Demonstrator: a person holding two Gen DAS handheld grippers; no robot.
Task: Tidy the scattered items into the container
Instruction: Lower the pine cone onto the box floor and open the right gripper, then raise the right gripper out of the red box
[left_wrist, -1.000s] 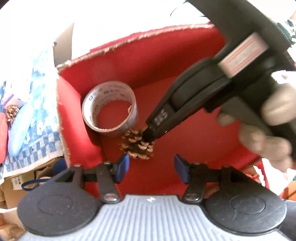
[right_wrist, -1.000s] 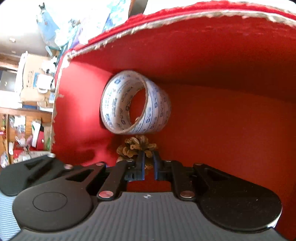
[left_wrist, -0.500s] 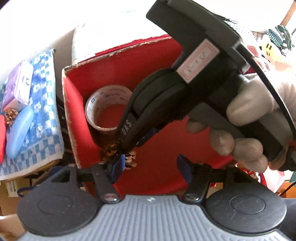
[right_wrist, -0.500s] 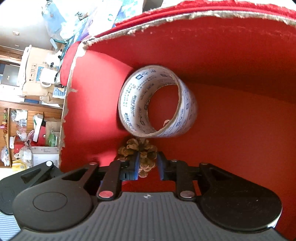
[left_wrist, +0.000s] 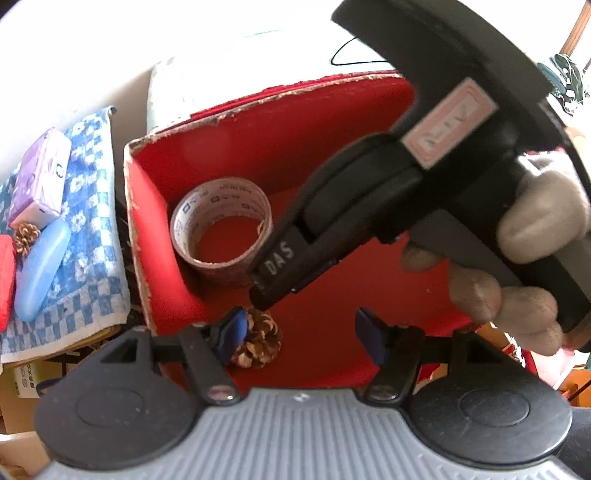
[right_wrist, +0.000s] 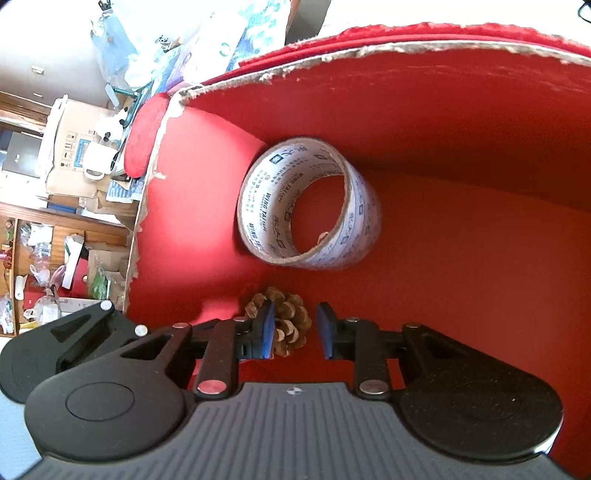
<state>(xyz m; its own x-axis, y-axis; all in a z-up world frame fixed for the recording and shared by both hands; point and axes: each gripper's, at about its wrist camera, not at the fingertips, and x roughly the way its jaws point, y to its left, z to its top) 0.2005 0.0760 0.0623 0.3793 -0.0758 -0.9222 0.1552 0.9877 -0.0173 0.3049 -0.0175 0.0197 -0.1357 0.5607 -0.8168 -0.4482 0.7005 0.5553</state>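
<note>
Red cardboard box (left_wrist: 332, 155), open top, torn rim edges, red inside too. Tape roll (left_wrist: 221, 229) sits on the box floor in the far-left corner, tilted against the left wall; same tape roll (right_wrist: 308, 210) shows in the right wrist view with blue print on its core. Pine cone (right_wrist: 284, 321) lies on the box floor near the left wall, just nearer than the roll, apart from it.

Right gripper (right_wrist: 295, 330): jaws open, blue pads either side of the cone with a clear gap on the right side; left pad overlaps the cone in view, contact cannot be told. Nothing held. In the left wrist view the right gripper (left_wrist: 266, 295) reaches down into the box from the upper right, tip just above the pine cone (left_wrist: 258, 339), gloved hand (left_wrist: 517, 266) on its handle.

Left gripper (left_wrist: 299, 332): jaws wide open, holding nothing, hovering over the near edge of the box.

Outside the box, to its left: blue checked cloth (left_wrist: 92, 229) carrying a purple packet (left_wrist: 40, 173), a blue oval case (left_wrist: 42, 269), a second pine cone (left_wrist: 26, 234) and a red item (left_wrist: 5, 284) at the frame edge.
</note>
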